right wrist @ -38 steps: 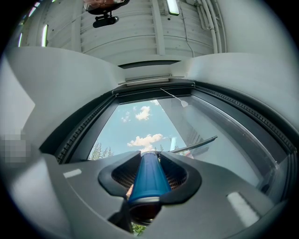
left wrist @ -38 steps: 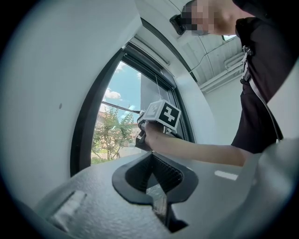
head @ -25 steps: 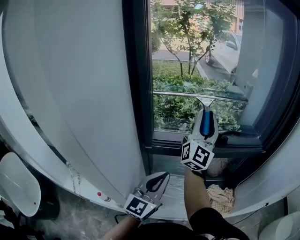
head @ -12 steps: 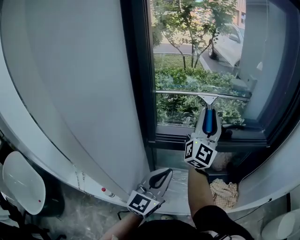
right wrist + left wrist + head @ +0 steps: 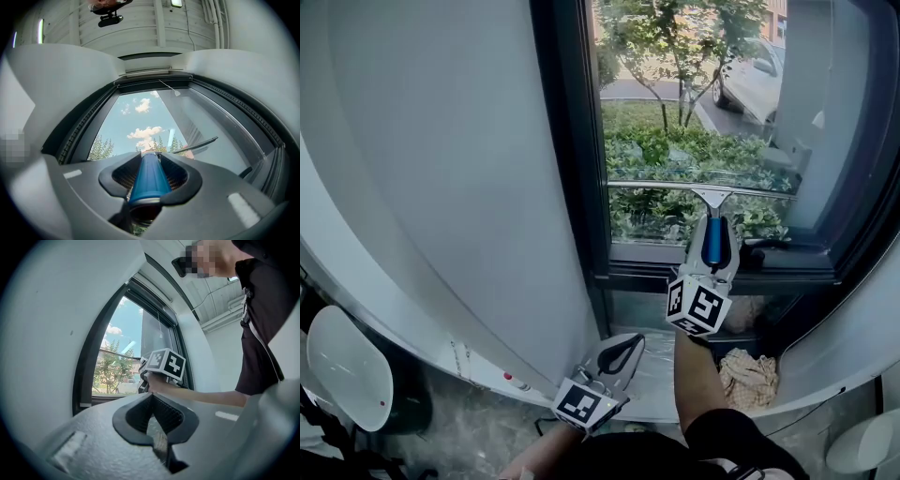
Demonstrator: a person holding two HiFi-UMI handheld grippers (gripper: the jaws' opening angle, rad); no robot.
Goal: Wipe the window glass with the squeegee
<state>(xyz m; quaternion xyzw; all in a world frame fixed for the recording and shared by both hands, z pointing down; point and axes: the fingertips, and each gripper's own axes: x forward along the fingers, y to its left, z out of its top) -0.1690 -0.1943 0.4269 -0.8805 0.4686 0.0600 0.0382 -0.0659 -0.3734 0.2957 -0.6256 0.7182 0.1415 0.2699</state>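
One squeegee [image 5: 712, 199], seemingly against the glass [image 5: 694, 112]

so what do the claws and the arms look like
Both the left claw and the right claw are pale grey shells with black ribbed pads, each carrying a white cube of black square markers. The person wears a dark short sleeve.
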